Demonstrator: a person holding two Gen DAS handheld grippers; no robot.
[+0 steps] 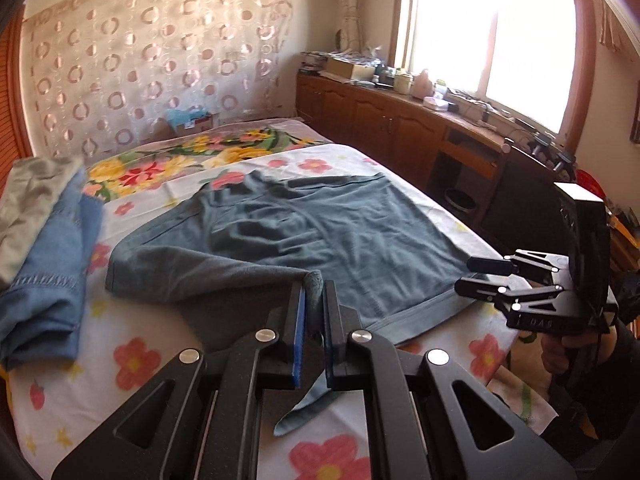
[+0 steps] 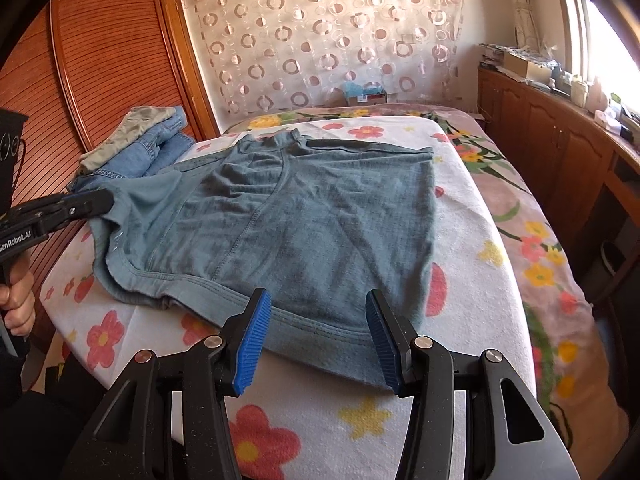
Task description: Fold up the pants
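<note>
Up close, the left gripper (image 1: 314, 300) is pinching a corner of the grey-blue pants (image 1: 320, 224) between its blue pads, jaws clamped tight on the fabric, which is hiding the pad faces; a loose flap is dangling below them. Beyond it, the rest of the garment is lying spread across the flowered sheet (image 1: 132, 360), one edge being lifted into a fold. Off to its right, the right gripper (image 2: 316, 336) is hovering half-open just above the near hem, gripping nothing, the person's hand (image 1: 560, 352) below it partly cut off by the frame. Farther left, folded jeans (image 1: 52, 272) are sitting in a stack, whose lower layers are hard to make out.
</note>
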